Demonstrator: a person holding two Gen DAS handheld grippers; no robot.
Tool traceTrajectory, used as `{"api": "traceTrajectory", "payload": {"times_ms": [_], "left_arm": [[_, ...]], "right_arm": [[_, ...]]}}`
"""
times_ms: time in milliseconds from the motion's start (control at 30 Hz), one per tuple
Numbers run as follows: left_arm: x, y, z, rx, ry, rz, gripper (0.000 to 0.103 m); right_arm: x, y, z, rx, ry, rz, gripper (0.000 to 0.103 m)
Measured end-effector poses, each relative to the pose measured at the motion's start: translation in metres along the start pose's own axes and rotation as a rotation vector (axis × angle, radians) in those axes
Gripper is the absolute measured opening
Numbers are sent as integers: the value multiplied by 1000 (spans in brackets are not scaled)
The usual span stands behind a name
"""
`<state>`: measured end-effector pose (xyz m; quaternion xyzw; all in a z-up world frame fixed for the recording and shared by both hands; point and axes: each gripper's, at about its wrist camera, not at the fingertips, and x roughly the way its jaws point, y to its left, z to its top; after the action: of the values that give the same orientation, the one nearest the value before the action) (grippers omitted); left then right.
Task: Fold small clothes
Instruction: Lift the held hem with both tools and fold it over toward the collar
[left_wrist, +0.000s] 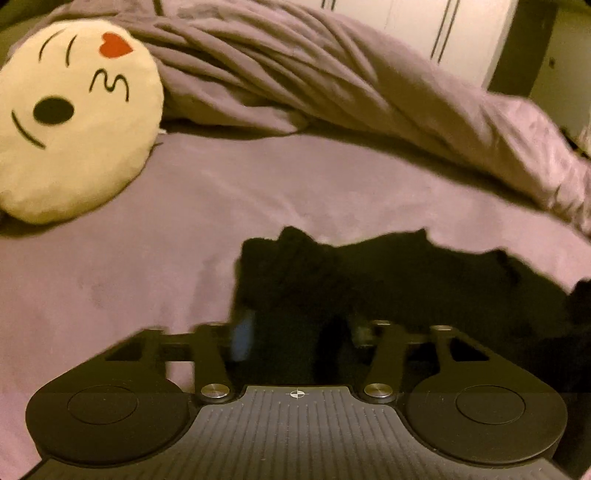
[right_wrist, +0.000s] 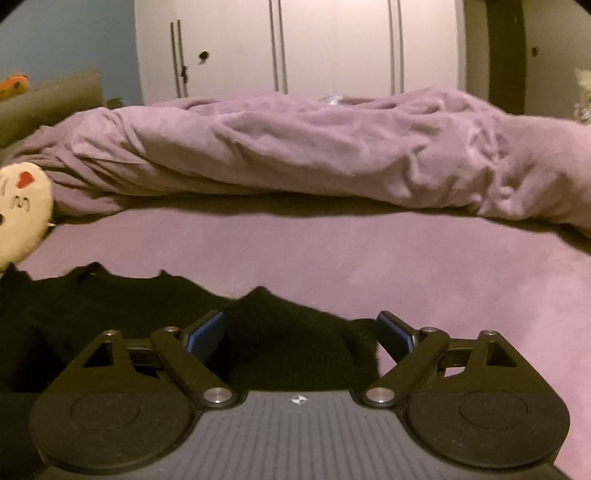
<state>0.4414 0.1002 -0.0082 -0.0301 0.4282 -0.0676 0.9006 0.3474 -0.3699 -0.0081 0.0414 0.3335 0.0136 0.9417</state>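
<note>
The black garment lies crumpled on the purple bed sheet, long axis across both grippers, under the right gripper with fingers wide apart and the left gripper, fingers narrowly parted, grip unclear

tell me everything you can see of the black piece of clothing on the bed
The black garment is soft, dark cloth, rumpled, lying low on the purple bedsheet. Its far edge is uneven with small peaks. The left gripper and the open right gripper both reach over it. Detail is lost in the darkness.
</note>
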Motion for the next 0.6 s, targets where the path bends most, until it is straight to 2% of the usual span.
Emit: {"api": "traceTrajectory", "payload": {"times_ms": [33, 67, 133, 167, 300, 467, 500, 600], "left_arm": [[3, -2, 1, 14, 13, 37, 24], [5, -2, 1, 11, 20, 52, 22], [4, 0, 2, -17, 16, 54, 16], [3, 2, 3, -27, 10, 60, 15], [-3, 2, 3, -31, -14, 77, 12], [-25, 6, 12, -72, -87, 82, 11], [-30, 6, 14, -77, -102, 82, 11], [-44, 10, 23, -100, -153, 83, 11]], "right_arm": [[5, 4, -1, -28, 23, -1, 89], [8, 8, -3, -55, 32, -12, 83], [12, 13, -5, -93, 53, 3, 42], [13, 14, -6, -99, 67, -6, 17], [8, 16, -8, -118, 42, -28, 11], [-18, 13, 3, -75, -76, -63, 9], [-25, 11, 6, -62, -101, -68, 5], [-41, 4, 16, -15, -160, -81, 5]]}}
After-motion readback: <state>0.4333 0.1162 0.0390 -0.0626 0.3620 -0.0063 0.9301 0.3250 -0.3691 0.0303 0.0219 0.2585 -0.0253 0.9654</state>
